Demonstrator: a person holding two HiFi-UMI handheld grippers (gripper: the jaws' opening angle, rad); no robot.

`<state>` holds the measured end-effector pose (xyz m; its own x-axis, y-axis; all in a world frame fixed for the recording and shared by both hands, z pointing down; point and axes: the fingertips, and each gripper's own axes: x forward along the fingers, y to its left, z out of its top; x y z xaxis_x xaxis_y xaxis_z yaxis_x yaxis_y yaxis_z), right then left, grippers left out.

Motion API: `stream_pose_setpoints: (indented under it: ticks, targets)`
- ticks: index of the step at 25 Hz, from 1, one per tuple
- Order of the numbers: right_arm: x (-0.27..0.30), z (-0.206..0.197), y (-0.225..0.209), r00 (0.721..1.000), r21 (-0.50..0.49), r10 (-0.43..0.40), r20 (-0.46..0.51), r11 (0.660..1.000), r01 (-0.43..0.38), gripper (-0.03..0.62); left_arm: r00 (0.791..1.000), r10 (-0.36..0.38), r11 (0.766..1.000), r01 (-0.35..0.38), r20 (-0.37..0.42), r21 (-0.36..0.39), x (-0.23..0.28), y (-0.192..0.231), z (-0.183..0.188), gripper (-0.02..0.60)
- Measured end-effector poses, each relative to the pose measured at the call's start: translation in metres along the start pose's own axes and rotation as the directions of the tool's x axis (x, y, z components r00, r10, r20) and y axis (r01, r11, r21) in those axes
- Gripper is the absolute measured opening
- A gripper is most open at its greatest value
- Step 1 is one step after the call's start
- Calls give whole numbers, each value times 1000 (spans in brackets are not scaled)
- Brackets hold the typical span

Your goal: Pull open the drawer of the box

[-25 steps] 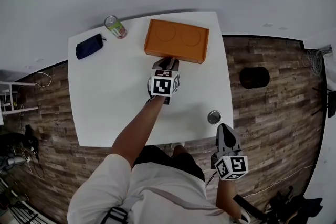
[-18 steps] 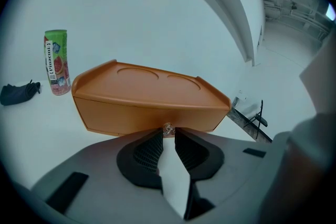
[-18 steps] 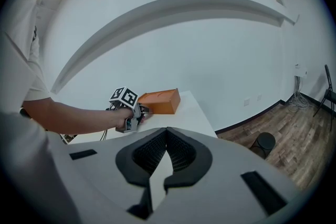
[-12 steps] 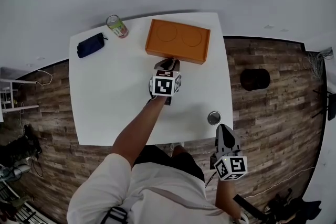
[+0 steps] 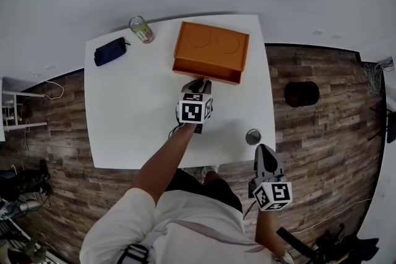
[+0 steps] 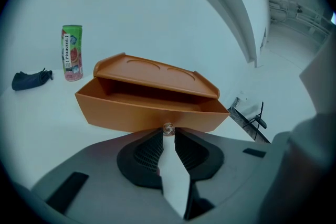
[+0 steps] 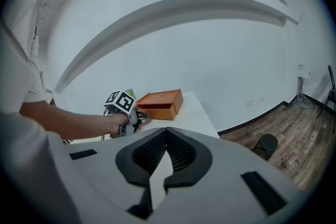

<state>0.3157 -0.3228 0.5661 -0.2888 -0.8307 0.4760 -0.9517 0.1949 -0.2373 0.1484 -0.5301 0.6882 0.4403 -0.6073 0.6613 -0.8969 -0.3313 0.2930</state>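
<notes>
**Figure. Drawer pull, grip on the knob.** At lower centre of the left gripper view, the left gripper [image 6: 168, 132] is clamped on the small round knob [image 6: 168, 128]. One ribbed pad lies on each side of the knob. The knob sits at the middle of the front of the drawer [image 6: 142, 115], which stands partly out of the orange box [image 6: 157, 73] and shows a dark gap under the box top.

In the head view the box lies in the upper centre of the frame, on the far part of the white table [image 5: 130, 114]. The arm reaches up to it from the bottom.

The right gripper [image 7: 167, 131] hangs off the table's near edge at the lower right of the head view. Its jaws are closed on nothing.

A drink can [image 6: 72, 53] and a dark pouch [image 6: 30, 80] stand well apart from the box at the left of the left gripper view.

*Handling (judged).*
- **Box:** It looks stiff, thin-walled and light, and the tabletop looks smooth. The whole box may slide toward the person instead of letting the drawer run.
- **Knob:** It is the only sound place to take hold. It is small, rounded and glossy, so a slanted pull could slip the pads off.
- **Pull:** A straight, level draw along the drawer's run suits it best.
- **Free gripper:** It could steady the box top.
</notes>
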Motion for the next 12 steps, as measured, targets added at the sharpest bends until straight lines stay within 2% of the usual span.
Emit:
stream_pose_setpoints:
  ticks: [7,12]
  targets:
    - [-4,0,7,1000,-7,14,4,1000,-14,2,1000,-10,1000,10,-10,-2,-16,-3,-15,81]
    - [-7,-6,13,1000,-5,18,-1,1000,-18,2,1000,15,1000,-15,-15,-6,-13,-5,-15,81]
